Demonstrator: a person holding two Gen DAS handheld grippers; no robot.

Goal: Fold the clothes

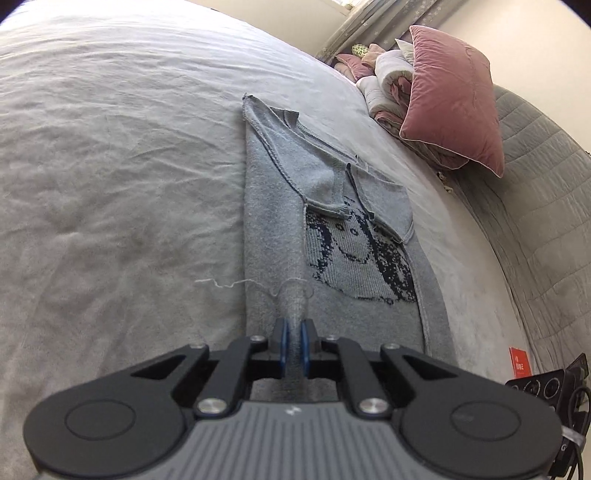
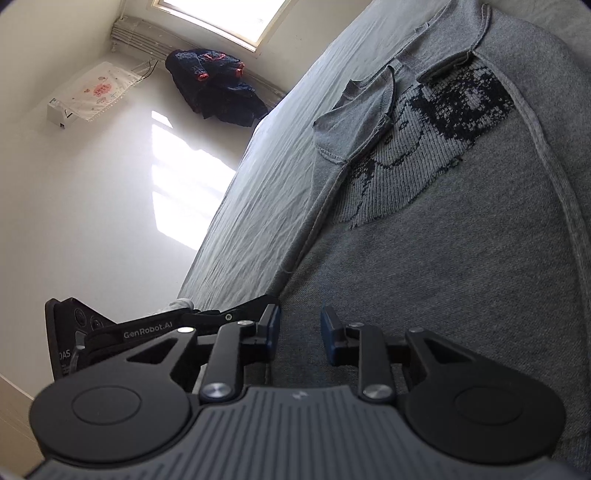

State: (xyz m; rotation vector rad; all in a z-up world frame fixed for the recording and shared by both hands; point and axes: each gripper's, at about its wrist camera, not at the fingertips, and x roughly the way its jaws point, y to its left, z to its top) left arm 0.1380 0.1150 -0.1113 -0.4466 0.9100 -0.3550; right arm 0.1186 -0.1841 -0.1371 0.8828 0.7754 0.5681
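Sweater: the grey sweater [image 1: 332, 236] lay spread flat on the bed sheet [image 1: 110, 166], its sleeves folded in over the chest so they partly covered the dark knitted picture [image 1: 354, 254] on its front.

Your left gripper: your left gripper [image 1: 294, 345] was clamped on a pinched-up ridge of the sweater's near hem, the blue pads [image 1: 283, 343] pressed against the fabric on both sides, with the cloth drawn up into a narrow fold between them.

Your right gripper: your right gripper [image 2: 300, 332] sat low over the near edge of the same sweater [image 2: 443, 240], jaws apart, with grey knit showing in the gap between the pads [image 2: 272, 326]; you could not tell from the right wrist view whether they had fabric pinched or only hovered over it.

Other gripper in view: your left gripper's black body [image 2: 147, 332] showed at the left of the right wrist view, just beside your right one at the sweater's edge.

Loose thread: a pale thread [image 1: 229, 284] trailed from the sweater's left edge onto the sheet.

Bedding: a pink pillow [image 1: 450, 99] leaned on a bundled quilt [image 1: 388, 92] at the far side of the bed.

Floor side: a dark garment [image 2: 214, 88] hung under the window [image 2: 221, 18], beyond the bed's edge.
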